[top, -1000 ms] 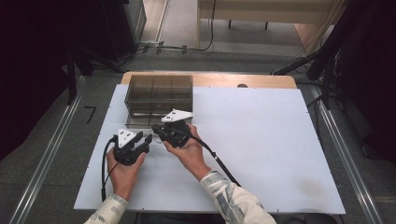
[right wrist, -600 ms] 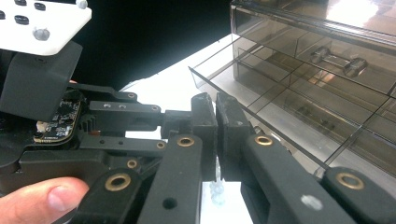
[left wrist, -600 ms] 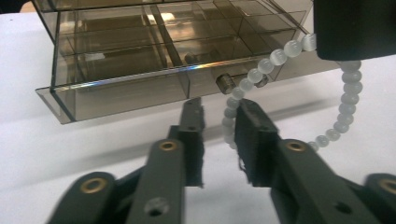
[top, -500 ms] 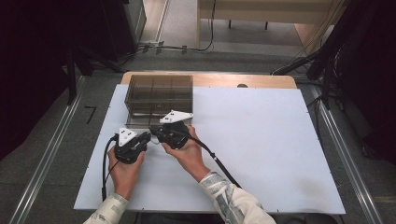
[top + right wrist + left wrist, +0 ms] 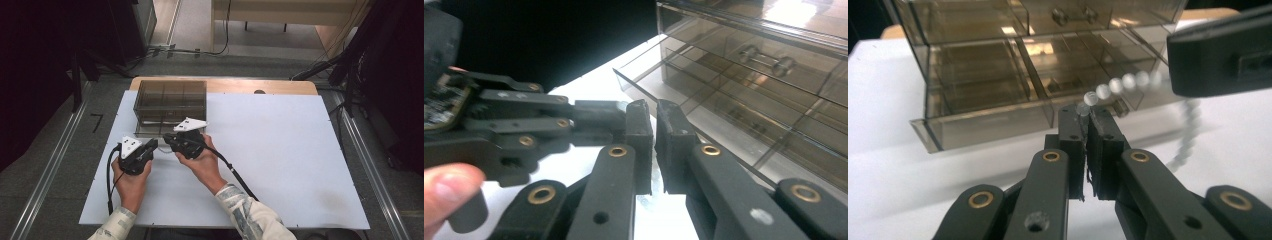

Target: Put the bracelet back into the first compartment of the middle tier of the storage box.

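Both my forearms enter from the near edge, sleeves patterned, hands close together. My left tool points toward the right one, its jaws just closed, pads pressed together. My right tool points leftward to meet it tip to tip, its jaws just easing apart, a narrow gap between the pads. A fingertip rests beside the left tool's body.

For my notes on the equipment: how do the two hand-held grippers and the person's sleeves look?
Both grippers, left and right, are black, each topped by a pale grey three-cornered plate. Their linkage arms carry brass-coloured rivets, and the fingers are flat black blocks. A black cable trails from the right one. The sleeves are light with a faint pattern.
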Available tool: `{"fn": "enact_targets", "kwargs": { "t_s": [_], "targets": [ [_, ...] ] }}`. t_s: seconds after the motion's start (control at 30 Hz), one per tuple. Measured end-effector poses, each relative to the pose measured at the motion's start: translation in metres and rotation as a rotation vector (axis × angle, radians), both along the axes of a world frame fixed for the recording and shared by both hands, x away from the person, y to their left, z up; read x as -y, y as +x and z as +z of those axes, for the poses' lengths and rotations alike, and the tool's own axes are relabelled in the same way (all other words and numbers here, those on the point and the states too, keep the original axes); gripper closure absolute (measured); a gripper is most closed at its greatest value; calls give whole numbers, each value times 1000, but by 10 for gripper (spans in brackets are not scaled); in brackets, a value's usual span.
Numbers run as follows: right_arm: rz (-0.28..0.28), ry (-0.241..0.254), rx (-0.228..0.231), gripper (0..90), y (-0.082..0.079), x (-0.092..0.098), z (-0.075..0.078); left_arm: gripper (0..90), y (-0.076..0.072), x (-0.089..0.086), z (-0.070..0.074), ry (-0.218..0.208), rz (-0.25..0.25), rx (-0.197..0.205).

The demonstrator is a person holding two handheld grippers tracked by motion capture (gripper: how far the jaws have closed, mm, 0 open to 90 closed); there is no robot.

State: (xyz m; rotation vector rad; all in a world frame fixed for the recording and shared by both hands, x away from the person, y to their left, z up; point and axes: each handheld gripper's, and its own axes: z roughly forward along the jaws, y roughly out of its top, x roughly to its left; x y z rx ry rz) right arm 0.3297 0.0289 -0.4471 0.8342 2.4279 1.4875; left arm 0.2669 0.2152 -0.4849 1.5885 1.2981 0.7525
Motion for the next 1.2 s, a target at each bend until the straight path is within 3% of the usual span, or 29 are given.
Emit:
{"fn": "enact_targets", "kwargs": {
  "t_s": [0.53,0.57,0.67,1.07,1.2],
  "targets": [
    [-55,-44,-2,693,6,24,-11,868,-6,-8,9,-33,21,67],
    [-56,-46,-3,687,7,27,-12,868,-8,-8,11,-36,26,89],
    [-69,-52,1,680,8,37,-13,868,-9,-10,15,-33,31,112],
    [-147,-66,-3,661,14,84,-15,868,-7,-14,15,-40,62,107],
    [-195,-76,-6,650,19,111,-16,868,-5,-18,16,-53,79,119]
  ]
}}
